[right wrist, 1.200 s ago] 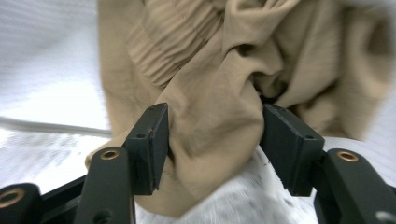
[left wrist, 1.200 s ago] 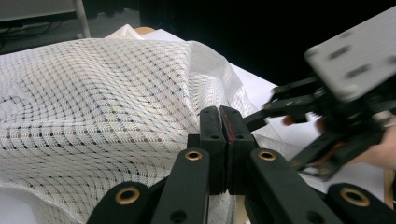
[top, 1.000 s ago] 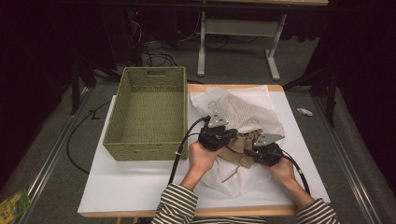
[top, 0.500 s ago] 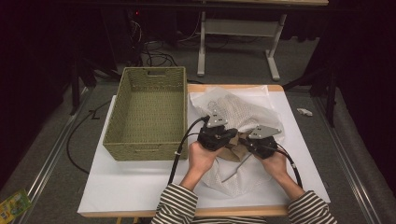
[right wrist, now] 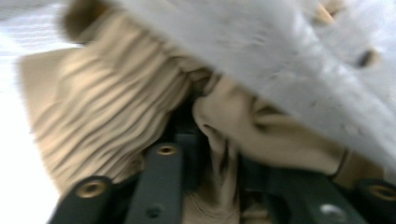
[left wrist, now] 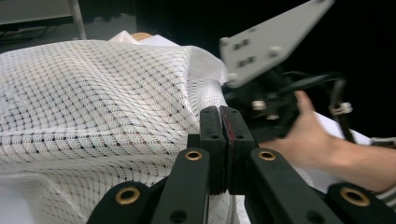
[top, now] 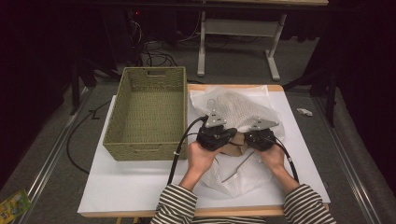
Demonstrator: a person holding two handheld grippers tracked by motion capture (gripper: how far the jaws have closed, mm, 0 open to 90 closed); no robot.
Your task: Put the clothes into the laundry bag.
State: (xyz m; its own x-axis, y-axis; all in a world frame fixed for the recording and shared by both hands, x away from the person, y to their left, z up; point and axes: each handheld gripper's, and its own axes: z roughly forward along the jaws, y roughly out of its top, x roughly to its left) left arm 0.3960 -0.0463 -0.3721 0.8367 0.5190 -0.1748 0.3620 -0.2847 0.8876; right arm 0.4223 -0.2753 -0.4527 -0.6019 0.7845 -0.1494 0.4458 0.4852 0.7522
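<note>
Crumpled tan cloth (top: 236, 142) half inside white mesh bag (top: 238, 112).

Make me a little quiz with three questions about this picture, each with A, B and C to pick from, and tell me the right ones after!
1. Where is the woven basket?
A. On the table, left of the white mesh bag
B. On the floor
C. On top of the bag

2. What colour is the cloth at the right tool?
A. Bright blue
B. Tan
C. Black

3. How do the jaws of the left tool stand?
A. Wide apart
B. Pressed together
C. Hidden behind the basket

Right letters:
1 A, as the high view shows the basket on the white table beside the bag's left edge.
2 B, as the right gripper view shows tan, wrinkled cloth bunched over its jaws.
3 B, as the left gripper view shows the two jaws meeting with no gap, at the bag's mesh.
</note>
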